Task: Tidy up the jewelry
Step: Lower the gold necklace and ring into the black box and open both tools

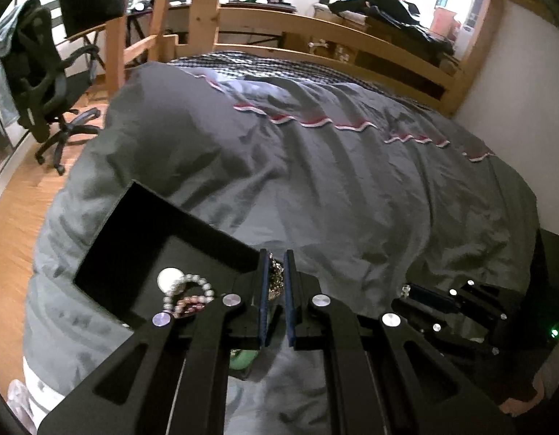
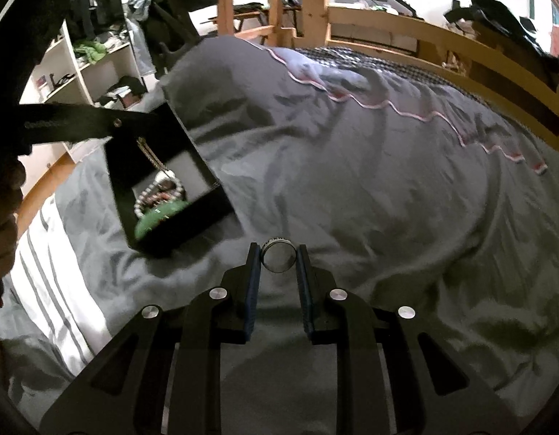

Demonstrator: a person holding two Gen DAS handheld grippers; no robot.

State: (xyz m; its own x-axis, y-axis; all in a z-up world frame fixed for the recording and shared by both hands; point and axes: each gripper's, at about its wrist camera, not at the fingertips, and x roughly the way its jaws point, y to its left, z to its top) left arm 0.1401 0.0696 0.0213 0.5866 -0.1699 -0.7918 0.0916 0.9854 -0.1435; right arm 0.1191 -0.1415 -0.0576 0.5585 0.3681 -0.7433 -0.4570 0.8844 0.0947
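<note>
The left gripper (image 1: 275, 272) has its jaws clamped on a tangled chain (image 1: 276, 280), above the black box (image 1: 141, 224) of bracelets (image 1: 186, 295). The right gripper (image 2: 279, 259) pinches a silver ring (image 2: 279, 258) between its jaws, over the grey bed (image 2: 352, 181), the box lying ahead to their left.

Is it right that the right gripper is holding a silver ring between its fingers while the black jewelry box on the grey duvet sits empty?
Not quite. The black jewelry box is not empty: the right wrist view shows a pearl bracelet and a green piece inside it. The rest holds: the right gripper grips the silver ring between its fingers, and the box sits on the grey duvet.
</note>
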